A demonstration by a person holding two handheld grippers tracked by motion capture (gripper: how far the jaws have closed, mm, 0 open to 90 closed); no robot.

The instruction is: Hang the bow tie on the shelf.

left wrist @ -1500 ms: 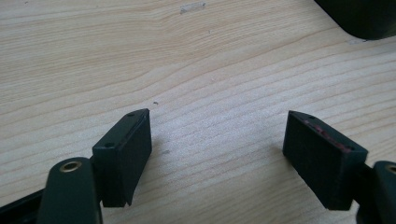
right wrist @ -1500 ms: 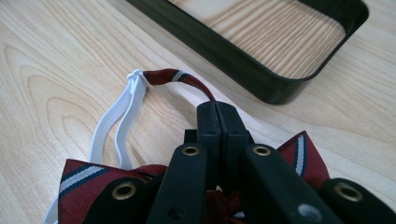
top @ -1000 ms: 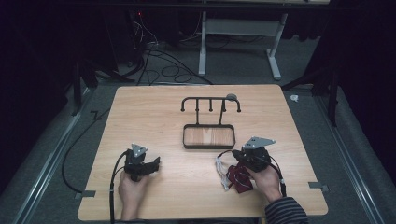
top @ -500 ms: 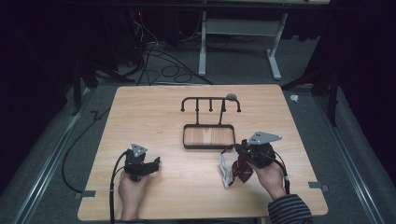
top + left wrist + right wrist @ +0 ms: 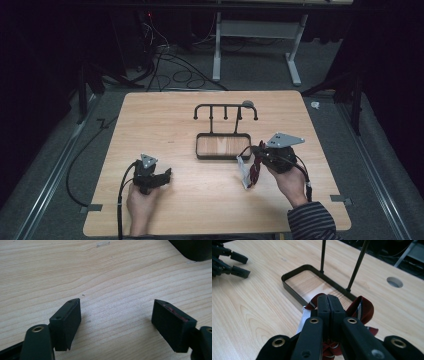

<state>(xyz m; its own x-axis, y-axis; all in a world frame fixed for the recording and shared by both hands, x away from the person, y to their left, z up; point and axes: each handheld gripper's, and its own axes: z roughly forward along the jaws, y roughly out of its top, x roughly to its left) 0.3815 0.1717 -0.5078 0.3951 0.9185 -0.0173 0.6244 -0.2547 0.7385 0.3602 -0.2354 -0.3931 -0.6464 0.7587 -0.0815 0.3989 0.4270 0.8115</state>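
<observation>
The bench [image 5: 165, 125] under my claws is a wide board of pale wood, and most of it is bare. Beyond my right claw [image 5: 328, 300], a little toward my left one, stands a black wire rack [image 5: 223, 131]: a low rectangular frame lies flat on the bench, thin posts rise from its far long side, and a bar with short hooks runs across the top. In the right gripper view the frame [image 5: 294, 280] is just in front of the jaw tips, and two posts go up behind it. Nothing stands between the jaw tips and the frame. A small round hole [image 5: 394, 282] in the bench is further away, to the right of these posts.

My right claw is clenched; the two jaws are pressed together with no gap, and they grasp a dark red ribbon [image 5: 362, 308] with thin white stripes. Loops of it come out on both sides of the jaws, and a pale end [image 5: 244, 172] hangs down beneath the claw to the bench. I hold this claw above the bench, near the right end of the frame.

My left claw [image 5: 116, 322] is well apart from the right one, low over bare wood. Its jaws are spread wide and hold nothing.
</observation>
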